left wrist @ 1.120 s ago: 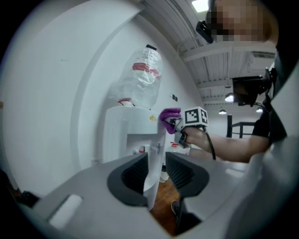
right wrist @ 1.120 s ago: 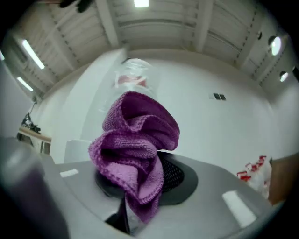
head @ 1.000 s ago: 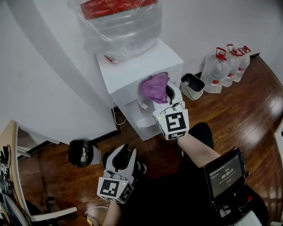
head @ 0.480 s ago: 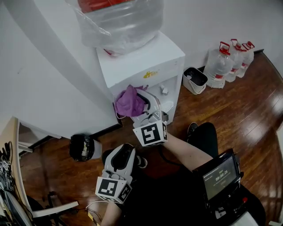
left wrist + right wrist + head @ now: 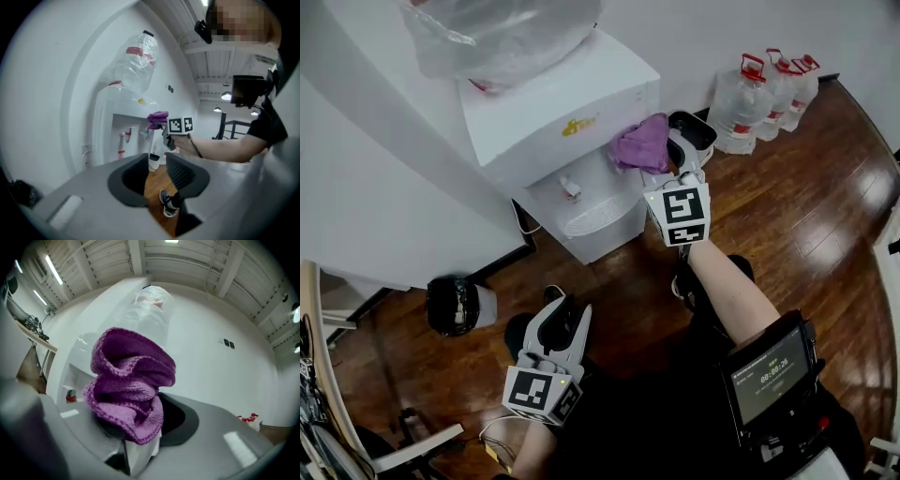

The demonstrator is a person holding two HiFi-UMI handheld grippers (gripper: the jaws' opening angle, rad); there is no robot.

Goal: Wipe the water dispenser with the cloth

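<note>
Cloth [image 5: 642, 142]: purple, bunched, clamped between right gripper [image 5: 662, 161] jaws, upper centre of head view, at right front corner of white water dispenser [image 5: 548, 108]; contact with casing unclear. Left gripper [image 5: 555, 319] lower left of frame, jaws apart, nothing between them, over wooden floor [image 5: 806, 216]. Spare water bottles [image 5: 769, 80] upper right, by wall.

Even, slightly dim indoor light; strong fisheye in both gripper views.
Lit from overhead by long white ceiling strip lights [image 5: 53, 269], flaring to pure white. Pale sheen across the dark glossy wooden floor [image 5: 825, 216], with soft shadows only. Black vignette and bowed lines at the edges; sharp on the purple knitted cloth [image 5: 129, 380], softer in the near lower-left foreground.
</note>
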